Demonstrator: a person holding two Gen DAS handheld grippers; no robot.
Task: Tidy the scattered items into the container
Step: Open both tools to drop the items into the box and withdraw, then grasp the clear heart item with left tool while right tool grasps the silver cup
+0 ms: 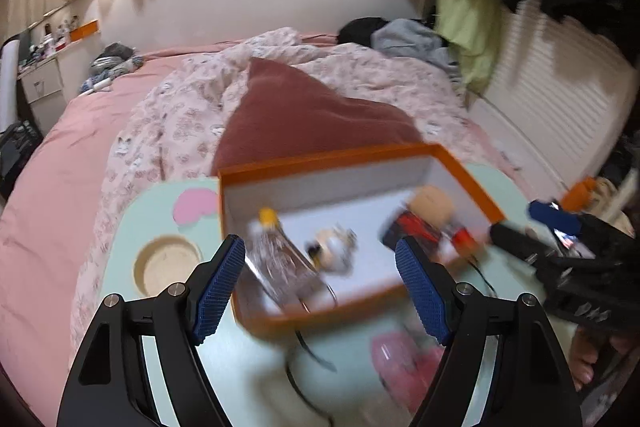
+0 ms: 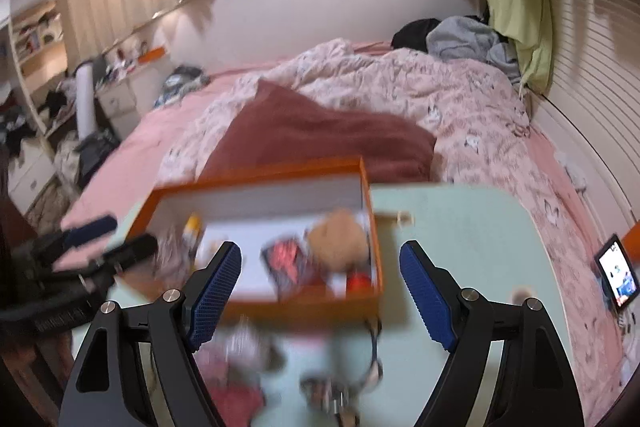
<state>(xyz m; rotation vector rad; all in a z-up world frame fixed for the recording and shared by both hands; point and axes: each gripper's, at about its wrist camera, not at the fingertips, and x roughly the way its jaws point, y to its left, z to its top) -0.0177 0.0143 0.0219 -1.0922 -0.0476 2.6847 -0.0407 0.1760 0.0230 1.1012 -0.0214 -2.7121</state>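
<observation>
Two grippers, and we've got both spread wide with nothing between the pads: the left gripper (image 1: 320,285) hangs over the near edge of the orange box (image 1: 256,171) and the right gripper (image 2: 320,287) over its near right corner. Inside the box we see a clear bottle with a yellow cap (image 1: 276,255), a small figurine (image 1: 332,247) and a tan plush toy (image 2: 340,239). Still scattered just in front of the box on the mint table (image 2: 460,227): a black cord (image 1: 308,355) and something pink (image 1: 404,359), too blurry to name.

Black gripper (image 1: 320,283) frames, blue ribbed pads, silver screws.
</observation>
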